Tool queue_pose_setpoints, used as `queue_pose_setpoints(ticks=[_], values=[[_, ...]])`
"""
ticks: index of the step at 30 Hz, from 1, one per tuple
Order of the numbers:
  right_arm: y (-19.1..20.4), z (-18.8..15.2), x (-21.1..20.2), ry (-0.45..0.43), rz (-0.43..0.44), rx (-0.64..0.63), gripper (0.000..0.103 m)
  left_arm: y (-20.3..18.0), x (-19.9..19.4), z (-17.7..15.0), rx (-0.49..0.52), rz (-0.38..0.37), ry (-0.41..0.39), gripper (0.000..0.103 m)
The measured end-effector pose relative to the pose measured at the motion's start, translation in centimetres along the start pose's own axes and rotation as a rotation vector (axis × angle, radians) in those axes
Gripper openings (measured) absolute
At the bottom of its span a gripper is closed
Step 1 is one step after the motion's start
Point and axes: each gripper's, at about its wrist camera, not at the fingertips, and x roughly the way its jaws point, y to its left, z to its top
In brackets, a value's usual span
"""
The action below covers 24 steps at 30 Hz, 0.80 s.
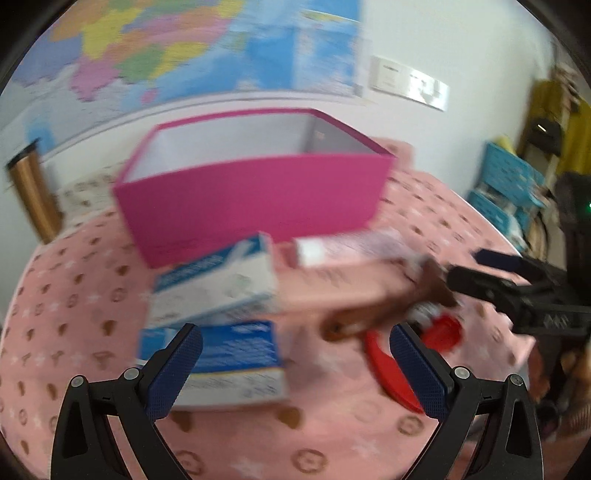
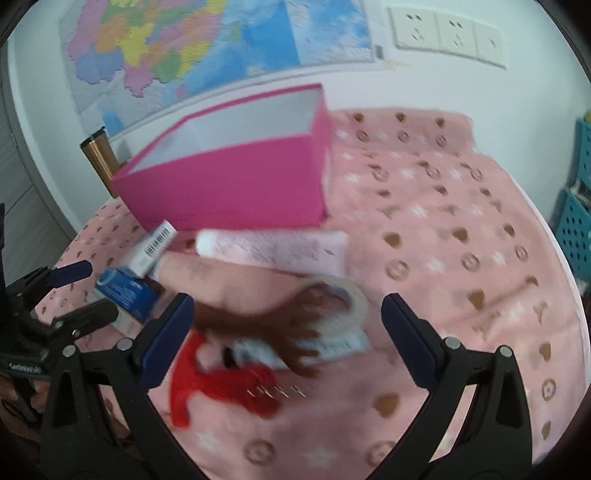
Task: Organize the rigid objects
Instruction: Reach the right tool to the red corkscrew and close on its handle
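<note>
An open magenta box (image 1: 251, 199) (image 2: 236, 184) stands at the back of the pink cloth. In front of it lie two blue-and-white cartons (image 1: 214, 284) (image 1: 236, 358), a pink tube (image 2: 273, 247), a brown hand-shaped toy (image 2: 280, 325), a tape roll (image 2: 351, 299) and a red tool (image 2: 221, 384) (image 1: 391, 369). My left gripper (image 1: 295, 369) is open above the nearer carton. My right gripper (image 2: 288, 339) is open above the brown toy and red tool. Both hold nothing. The frames are blurred.
A pink patterned cloth (image 2: 461, 258) covers the round table. A copper tumbler (image 1: 29, 192) (image 2: 98, 155) stands at the back left. Blue crates (image 1: 506, 184) (image 2: 576, 229) stand off the right edge. A map and wall sockets (image 2: 447, 33) are behind.
</note>
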Motion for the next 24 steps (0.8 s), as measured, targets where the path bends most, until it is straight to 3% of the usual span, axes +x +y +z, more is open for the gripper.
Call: queue_pose_setpoints(ticks=[2, 7, 10, 14, 18, 24], values=[[-0.8, -0.6, -0.2, 0.02, 0.022, 0.011, 0.101, -1.3, 0.2, -0.5, 0.045, -0.047, 0.018, 0.103], [-1.3, -2.4, -0.2, 0.083, 0.097, 0.017, 0.08, -3.3, 1.1, -1.3, 0.102, -0.135, 0.076, 0.092], [-0.8, -3.3, -0.3, 0.106, 0.129, 0.009, 0.072, -3.8, 1.8, -1.7, 0.106, -0.171, 0.11, 0.085], [0.3, -4.2, -0.2, 0.116, 0.17, -0.017, 0.069, -3.9, 2.5, -2.1, 0.099, -0.208, 0.15, 0.076], [0.9, -4.6, 0.4, 0.138, 0.196, -0.016, 0.051, -3.9, 3.3, -2.3, 0.082, -0.241, 0.191, 0.066], [1.1, -4.7, 0.3, 0.129, 0.183, -0.003, 0.049, -3.9, 4.0, -2.5, 0.078, -0.243, 0.191, 0.062]])
